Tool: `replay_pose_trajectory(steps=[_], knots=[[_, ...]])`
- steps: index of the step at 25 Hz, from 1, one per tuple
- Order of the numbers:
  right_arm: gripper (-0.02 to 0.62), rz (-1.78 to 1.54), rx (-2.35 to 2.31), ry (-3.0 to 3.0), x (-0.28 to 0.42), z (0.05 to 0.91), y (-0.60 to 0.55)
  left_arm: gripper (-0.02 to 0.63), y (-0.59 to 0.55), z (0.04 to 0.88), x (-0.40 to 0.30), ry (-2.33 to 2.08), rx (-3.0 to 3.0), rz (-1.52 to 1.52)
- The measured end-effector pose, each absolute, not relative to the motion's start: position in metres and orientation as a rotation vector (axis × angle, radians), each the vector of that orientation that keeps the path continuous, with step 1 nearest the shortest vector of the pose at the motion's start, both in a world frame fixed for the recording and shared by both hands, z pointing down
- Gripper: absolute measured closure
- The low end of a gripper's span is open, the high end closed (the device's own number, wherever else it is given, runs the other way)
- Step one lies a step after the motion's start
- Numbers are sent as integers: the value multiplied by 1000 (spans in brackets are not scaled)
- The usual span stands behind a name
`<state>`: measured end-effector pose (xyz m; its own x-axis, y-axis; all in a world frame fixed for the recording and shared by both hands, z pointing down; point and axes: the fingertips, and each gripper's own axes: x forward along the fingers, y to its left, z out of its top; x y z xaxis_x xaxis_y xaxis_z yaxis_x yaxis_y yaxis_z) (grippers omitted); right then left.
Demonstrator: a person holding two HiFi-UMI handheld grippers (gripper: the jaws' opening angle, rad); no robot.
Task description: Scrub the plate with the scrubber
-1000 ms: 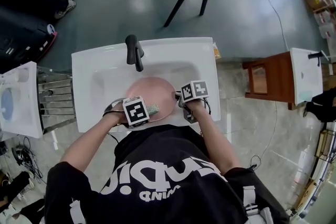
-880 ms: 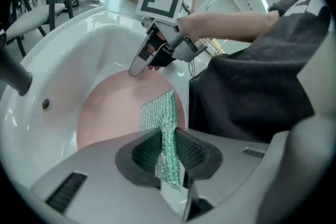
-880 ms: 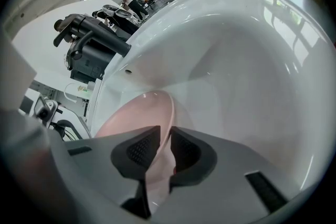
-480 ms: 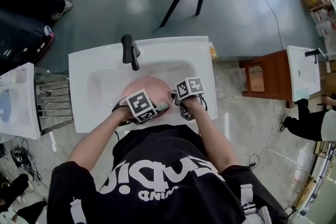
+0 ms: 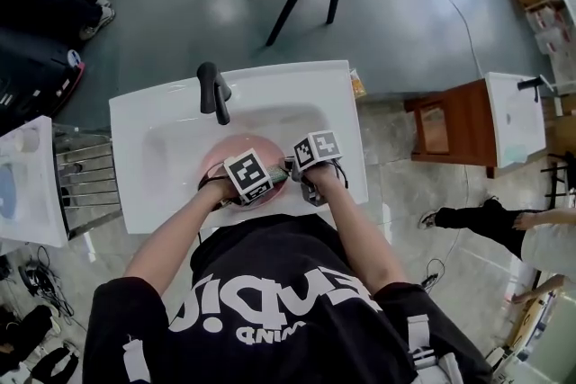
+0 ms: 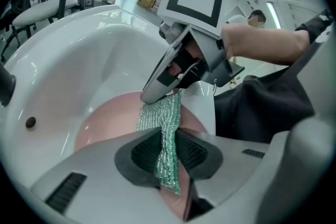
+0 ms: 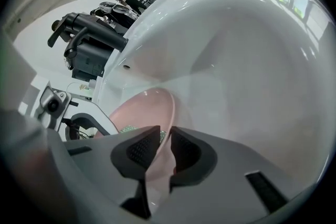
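Your left gripper [image 6: 168,150] now sits closer to your right gripper [image 7: 164,145] over the sink [image 5: 153,126] than a second ago. The left jaws clamp the green scrubber [image 6: 161,115]. It runs out past the pads and lies on the pink plate [image 7: 143,108] in the sink basin. The right jaws stand narrow and pinch the plate's rim at the sink's near side.

Faucet [image 5: 213,93] overhangs basin [image 5: 292,126] back-left; bare basin floor right of faucet, behind plate [image 5: 229,150], open for passage.
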<state>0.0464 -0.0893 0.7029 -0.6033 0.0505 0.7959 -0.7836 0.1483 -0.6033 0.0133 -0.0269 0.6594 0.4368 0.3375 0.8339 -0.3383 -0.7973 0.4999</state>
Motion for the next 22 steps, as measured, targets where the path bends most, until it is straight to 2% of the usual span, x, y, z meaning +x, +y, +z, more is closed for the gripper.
replay_pose_trajectory(steps=[16, 22], knots=[[525, 1578, 729, -1718, 52, 707, -93, 517, -54, 697, 5, -91, 2060, 1465], [523, 1554, 707, -1725, 49, 706, -90, 517, -75, 726, -22, -271, 2022, 1572]])
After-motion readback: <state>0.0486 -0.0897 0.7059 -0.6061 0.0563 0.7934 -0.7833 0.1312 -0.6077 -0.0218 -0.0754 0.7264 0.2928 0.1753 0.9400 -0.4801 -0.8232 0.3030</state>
